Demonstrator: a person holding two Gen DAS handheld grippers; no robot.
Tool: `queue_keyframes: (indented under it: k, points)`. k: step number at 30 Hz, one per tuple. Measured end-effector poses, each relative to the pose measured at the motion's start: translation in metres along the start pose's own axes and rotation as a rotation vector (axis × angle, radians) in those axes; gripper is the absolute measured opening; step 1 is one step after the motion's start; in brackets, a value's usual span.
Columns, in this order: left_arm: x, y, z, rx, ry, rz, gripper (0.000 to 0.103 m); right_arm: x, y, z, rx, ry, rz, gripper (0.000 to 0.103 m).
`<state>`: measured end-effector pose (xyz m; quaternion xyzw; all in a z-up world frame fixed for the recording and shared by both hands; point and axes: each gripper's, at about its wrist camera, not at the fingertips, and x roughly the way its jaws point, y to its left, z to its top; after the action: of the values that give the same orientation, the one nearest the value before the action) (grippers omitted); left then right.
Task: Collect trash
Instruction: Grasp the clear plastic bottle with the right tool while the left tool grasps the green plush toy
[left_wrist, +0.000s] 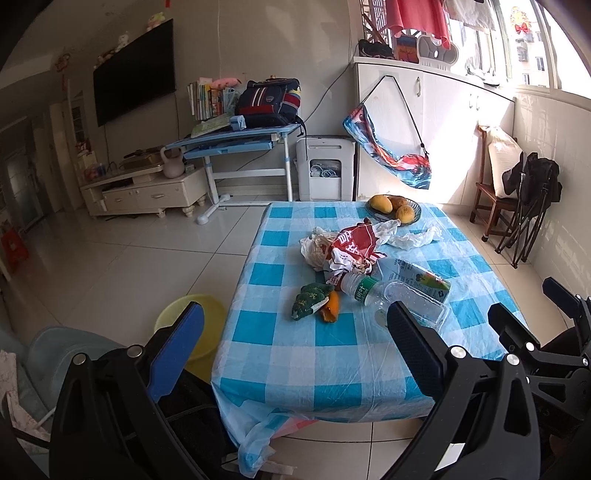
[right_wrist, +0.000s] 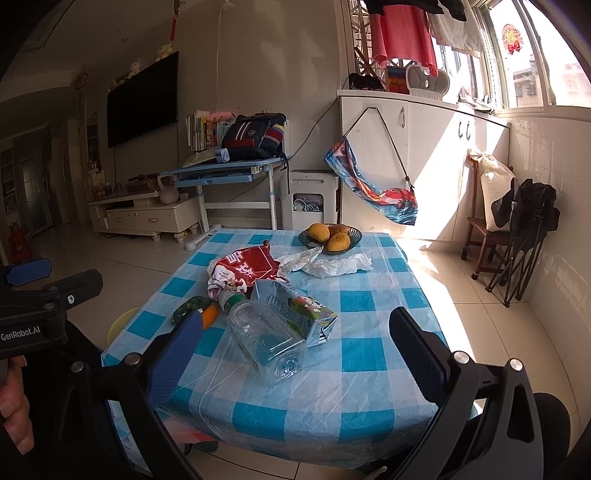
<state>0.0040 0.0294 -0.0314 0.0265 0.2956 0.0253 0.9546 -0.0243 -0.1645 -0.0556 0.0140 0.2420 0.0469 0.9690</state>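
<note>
Trash lies on the blue-checked table (left_wrist: 314, 373) (right_wrist: 365, 325): a clear plastic bottle (left_wrist: 402, 295) (right_wrist: 264, 339), a drink carton (left_wrist: 421, 277) (right_wrist: 299, 310), a red snack bag (left_wrist: 354, 245) (right_wrist: 247, 267), a green wrapper (left_wrist: 308, 299) (right_wrist: 190, 306) with orange peel (left_wrist: 330, 308) (right_wrist: 210, 315), a white plastic bag (left_wrist: 314, 247) and crumpled tissue (left_wrist: 413, 236) (right_wrist: 332, 264). My left gripper (left_wrist: 291, 332) is open at the table's near left corner, holding nothing. My right gripper (right_wrist: 299, 339) is open, its fingers framing the bottle from above.
A dark plate of mangoes (left_wrist: 393, 208) (right_wrist: 330, 236) stands at the table's far edge. A yellow basin (left_wrist: 199, 325) (right_wrist: 120, 325) sits on the floor left of the table. A wooden chair and folded chair (left_wrist: 517, 206) (right_wrist: 513, 229) stand to the right. A hand (right_wrist: 14, 402) holds the left gripper.
</note>
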Motion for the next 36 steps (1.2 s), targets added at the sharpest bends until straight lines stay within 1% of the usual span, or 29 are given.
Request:
queue_keyframes:
  k: [4, 7, 11, 15, 19, 22, 26, 27, 28, 32, 33, 34, 36]
  points:
    - [0.011, -0.001, 0.000, 0.005, 0.027, -0.006, 0.096, 0.005, -0.002, 0.001, -0.001, 0.025, 0.004, 0.097]
    - [0.026, 0.000, -0.002, 0.003, 0.052, -0.005, 0.096, 0.008, -0.005, 0.001, -0.006, 0.043, -0.005, 0.097]
    - [0.057, 0.005, -0.007, -0.008, 0.104, -0.004, 0.096, 0.017, -0.010, -0.003, 0.009, 0.089, 0.009, 0.097]
    - [0.088, 0.009, -0.010, -0.013, 0.146, -0.016, 0.096, 0.027, -0.006, -0.008, -0.004, 0.141, 0.028, 0.097]
    - [0.120, 0.007, -0.009, -0.005, 0.174, -0.020, 0.096, 0.035, 0.004, -0.011, -0.042, 0.174, 0.053, 0.097]
    - [0.145, 0.008, -0.006, 0.002, 0.211, -0.030, 0.096, 0.043, 0.010, -0.006, -0.079, 0.196, 0.077, 0.096]
    - [0.176, 0.002, 0.006, 0.048, 0.233, -0.046, 0.096, 0.060, 0.020, 0.004, -0.162, 0.239, 0.129, 0.091]
    - [0.184, 0.001, 0.009, 0.052, 0.236, -0.048, 0.096, 0.066, 0.023, 0.006, -0.186, 0.253, 0.144, 0.087]
    - [0.192, 0.000, 0.010, 0.054, 0.243, -0.053, 0.096, 0.074, 0.025, 0.008, -0.207, 0.269, 0.157, 0.084]
    - [0.216, -0.003, 0.011, 0.047, 0.282, -0.088, 0.096, 0.106, 0.034, 0.011, -0.285, 0.328, 0.179, 0.081]
    - [0.219, -0.002, 0.009, 0.039, 0.289, -0.096, 0.096, 0.114, 0.035, 0.011, -0.296, 0.346, 0.186, 0.079]
    - [0.222, 0.000, 0.007, 0.028, 0.295, -0.103, 0.094, 0.122, 0.036, 0.010, -0.300, 0.367, 0.196, 0.076]
    - [0.226, 0.004, 0.002, 0.001, 0.313, -0.127, 0.083, 0.135, 0.036, 0.007, -0.291, 0.401, 0.218, 0.073]
